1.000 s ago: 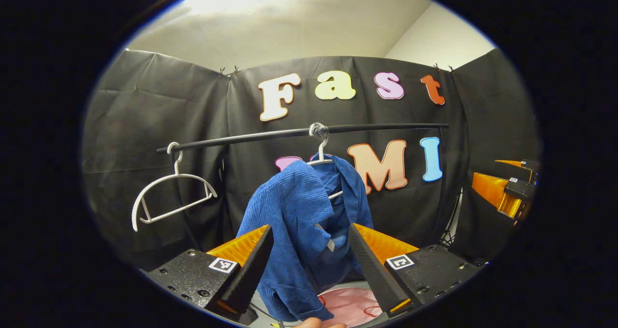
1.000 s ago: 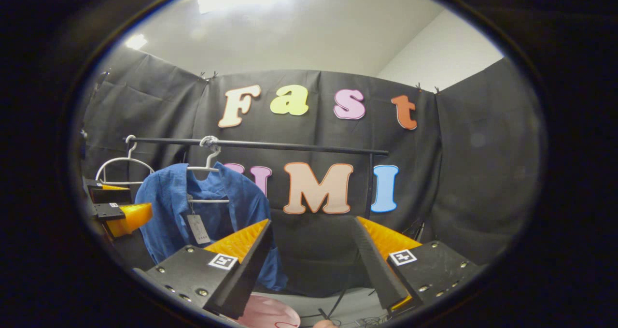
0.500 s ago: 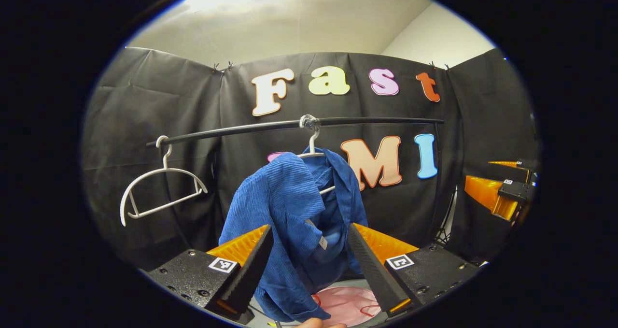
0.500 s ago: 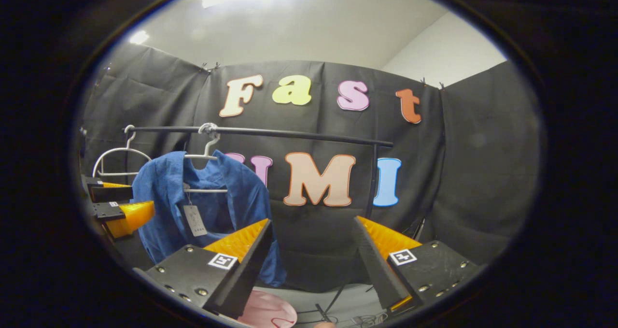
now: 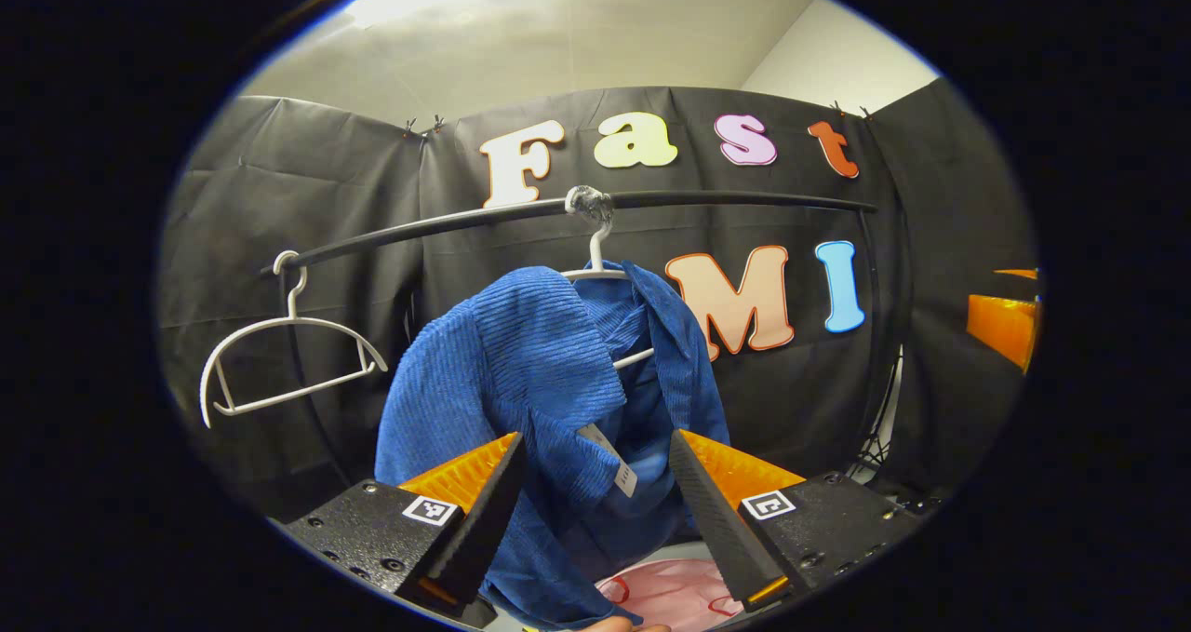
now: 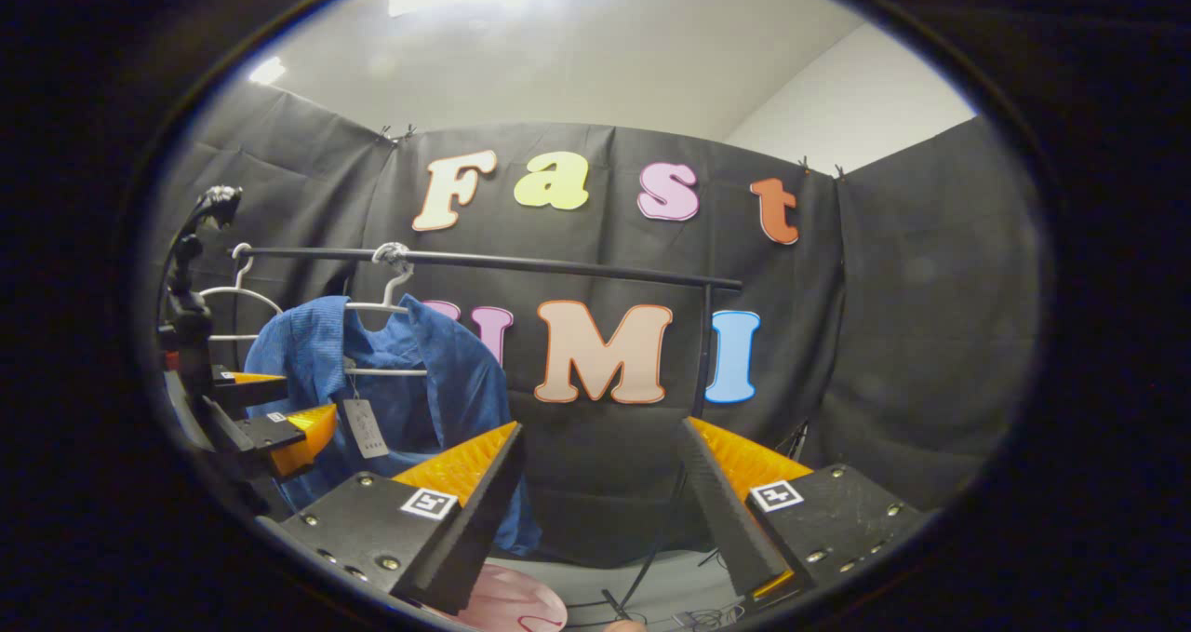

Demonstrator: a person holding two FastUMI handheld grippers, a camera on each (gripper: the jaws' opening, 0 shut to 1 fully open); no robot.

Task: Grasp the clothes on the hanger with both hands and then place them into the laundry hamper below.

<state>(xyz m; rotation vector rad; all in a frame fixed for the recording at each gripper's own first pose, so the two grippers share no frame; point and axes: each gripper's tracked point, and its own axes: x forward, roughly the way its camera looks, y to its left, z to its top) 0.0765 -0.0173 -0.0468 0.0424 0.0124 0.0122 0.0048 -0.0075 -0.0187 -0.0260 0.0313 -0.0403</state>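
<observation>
A: How is the left gripper [image 5: 595, 511] held?

B: Its fingers are spread wide and nothing is clasped between them; in the left gripper view the blue corduroy shirt [image 5: 540, 381] is seen through the gap, hanging beyond the tips; whether cloth is touched cannot be told.

A: And where is the shirt hung?

B: On a white hanger [image 5: 595, 269] hooked over the black rail [image 5: 447, 227]; the shirt is draped unevenly, bunched toward 9 o'clock of the hook, with a paper tag [image 5: 609, 460] dangling at its front; a second white hanger [image 5: 288, 353], bare, is hooked on the rail toward 9 o'clock from the shirt.

A: The hamper?

B: A pink laundry hamper [image 5: 670, 590] is glimpsed at 6 o'clock under the shirt, between the finger bases; a fingertip [image 5: 609, 625] of the person is seen at the very bottom edge.

A: The right gripper [image 6: 600, 511]?

B: Likewise held wide apart and nothing is gripped; in the right gripper view it is pointed at the black cloth wall [image 6: 912, 334], with the shirt well off at 9 o'clock; the left gripper is seen there too, just beside the shirt's near sleeve; black cables [image 6: 651, 558] are trailed on the floor at 6 o'clock.
</observation>
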